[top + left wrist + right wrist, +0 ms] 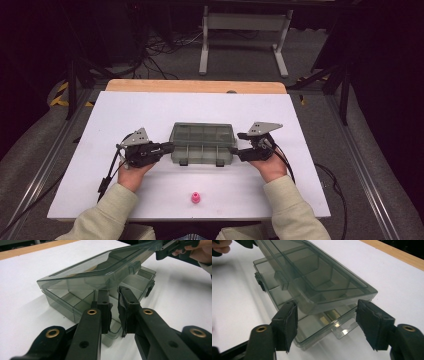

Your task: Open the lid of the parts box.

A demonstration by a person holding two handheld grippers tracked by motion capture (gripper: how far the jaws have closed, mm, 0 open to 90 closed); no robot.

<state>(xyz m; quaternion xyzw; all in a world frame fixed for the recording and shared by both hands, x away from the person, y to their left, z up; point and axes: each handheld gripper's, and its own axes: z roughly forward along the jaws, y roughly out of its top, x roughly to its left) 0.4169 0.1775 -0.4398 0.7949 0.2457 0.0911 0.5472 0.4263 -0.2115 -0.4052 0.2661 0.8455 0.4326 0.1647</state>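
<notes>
The left gripper (167,148) has its jaws nearly together, pinched on the end wall of a smoky clear plastic organizer box (202,142); in the left gripper view that gripper (115,312) has its black pads clamped on the thin wall of the box (75,302), one pad inside a compartment and one outside. The box's lid (100,270) stands partly raised, tilted up above the divided tray, hinged along the far side.

The right gripper (239,145) sits at the opposite end of the box, at 3 o'clock from it, with its jaws spread wide. In the right gripper view the gripper (327,320) has its two pads well apart, either side of the box's end, and neither presses on the box (312,290); the raised lid (312,272) lies between and beyond them, free of both pads.

The box rests near the middle of the white counter (150,110), its two dark latches facing the person. A small pink piece (195,198) lies on the counter at 6 o'clock from the box, well apart from it and between the person's two sleeves.
</notes>
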